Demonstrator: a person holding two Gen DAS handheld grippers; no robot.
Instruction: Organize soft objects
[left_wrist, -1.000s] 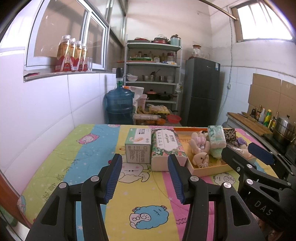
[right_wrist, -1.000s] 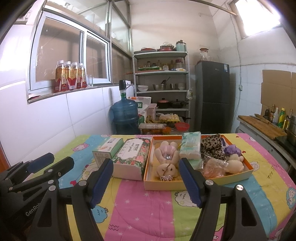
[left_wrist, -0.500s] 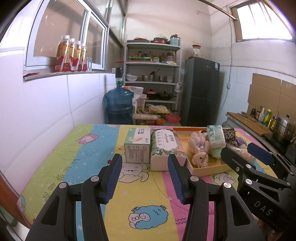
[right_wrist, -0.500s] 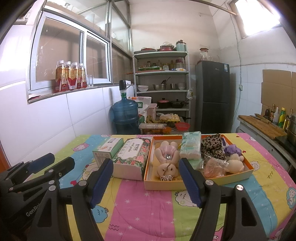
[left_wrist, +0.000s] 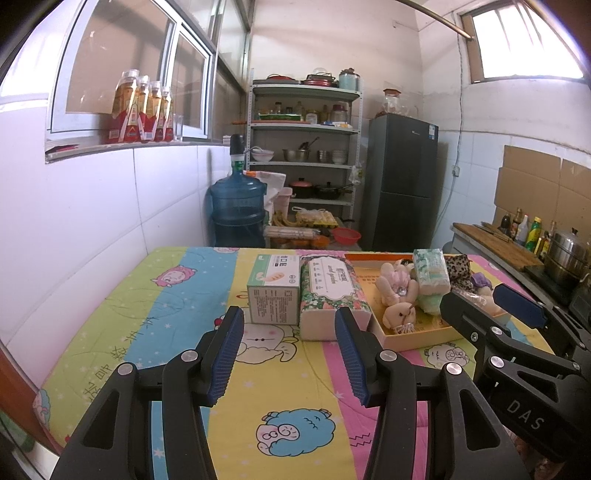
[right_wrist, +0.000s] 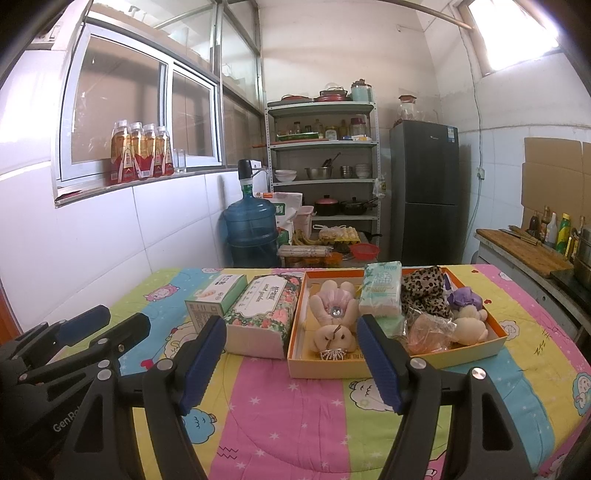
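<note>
Right now we hold both claws low over the bright quilt (right_wrist: 295, 417), and neither one touches anything.

Far left, our left claw (left_wrist: 288, 350) is partly open with nothing between its blue pads. Past it stands the green box (left_wrist: 274, 290). Just beside that, touching it, is the flowery tissue box (left_wrist: 330, 295).

Next comes the orange tray (right_wrist: 391, 363), right up against the flowery box. All the soft things sit in it. At its left end lies the pink bunny toy (right_wrist: 334, 321). Beside the bunny a green tissue pack (right_wrist: 382, 290) stands up, leaning a bit. Then we see a spotted cloth (right_wrist: 424, 290), a crinkly clear bag (right_wrist: 428, 328), a purple fluffy thing (right_wrist: 463, 297) and a cream toy (right_wrist: 469, 323).

Our right claw (right_wrist: 291, 363) is open wider, also empty, and points at the bunny.

What could go wrong? We think the soft toys could squash and slip out if we pinch only a little bit of fur. The tray is crowded, so a pad could knock the leaning pack over. The tray looks light, and a push could slide it.
</note>
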